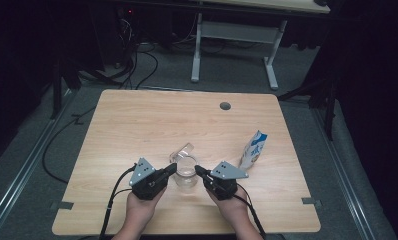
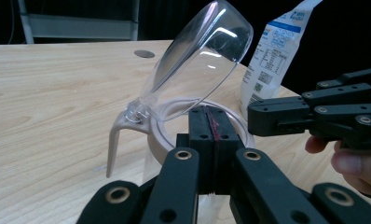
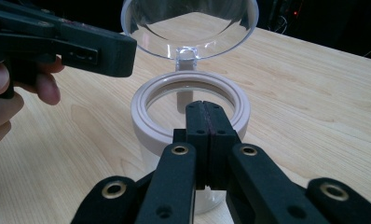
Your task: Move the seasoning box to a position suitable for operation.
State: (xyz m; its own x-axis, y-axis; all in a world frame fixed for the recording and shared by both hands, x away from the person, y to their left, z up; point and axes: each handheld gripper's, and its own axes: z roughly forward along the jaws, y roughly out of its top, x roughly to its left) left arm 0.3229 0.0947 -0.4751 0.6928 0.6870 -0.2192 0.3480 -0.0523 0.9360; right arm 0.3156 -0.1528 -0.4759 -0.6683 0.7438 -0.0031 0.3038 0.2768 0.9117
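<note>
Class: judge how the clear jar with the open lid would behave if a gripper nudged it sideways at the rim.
The jar looks empty, so probably light and apt to slide. Its raised lid leans to one side, so it may tip that way. The smooth clear plastic probably feels slippery.

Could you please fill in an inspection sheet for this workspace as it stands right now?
Surface: wooden table, bare apart from the items below; round grommet hole near the far edge.
Job's things: clear jar with pale rim, its hinged clear lid flipped up and open.
Clutter: blue-and-white carton standing to the right of the jar.
Grippers: left gripper and right gripper flank the jar, both with jaws shut, empty.
Cables: one trails from each gripper; more on the floor behind.
Surroundings: dark room, white-legged desk beyond.
</note>
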